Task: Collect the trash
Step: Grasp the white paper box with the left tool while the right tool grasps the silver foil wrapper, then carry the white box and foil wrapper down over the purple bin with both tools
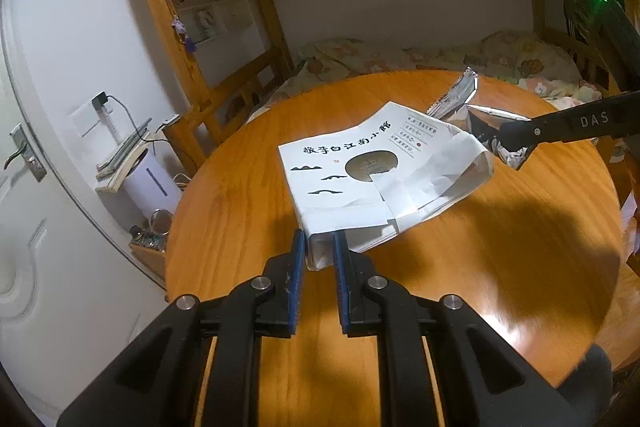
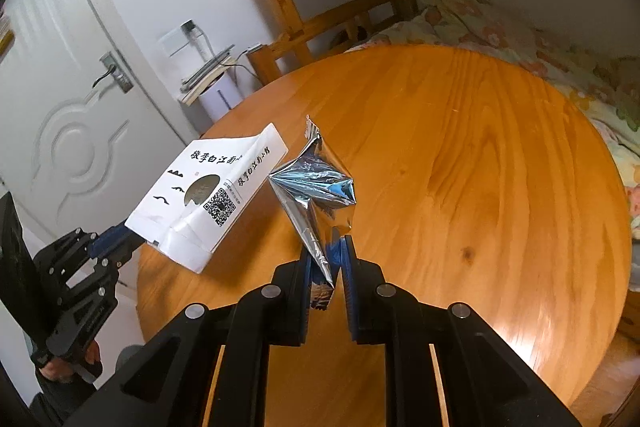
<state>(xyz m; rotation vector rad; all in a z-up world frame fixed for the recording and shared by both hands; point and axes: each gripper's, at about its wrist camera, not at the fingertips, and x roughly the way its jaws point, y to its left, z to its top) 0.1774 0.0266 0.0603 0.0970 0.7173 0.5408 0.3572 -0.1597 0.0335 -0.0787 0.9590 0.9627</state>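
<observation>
A: Grippers first: the left gripper (image 1: 320, 247) is clamped on the bottom fold of the white paper bag (image 1: 360, 171), and the right gripper (image 2: 326, 267) is pinched on a corner of the crumpled foil wrapper (image 2: 316, 183).

B: Where do they sit?

A: Both seem lifted off the round wooden table (image 2: 460, 167). The wrapper hangs just beside the bag's open end.

B: What could go wrong?

A: The foil is held by a thin edge, so it may slip or tear if pulled quickly. The bag's mouth looks partly folded over; pushing the wrapper in could crush it shut.

B: Room to move?

A: Plenty over the tabletop, which is bare ahead. Farther off, the table edge drops toward the bed (image 2: 520, 39) on the right and the door (image 2: 60, 87) on the left.
</observation>
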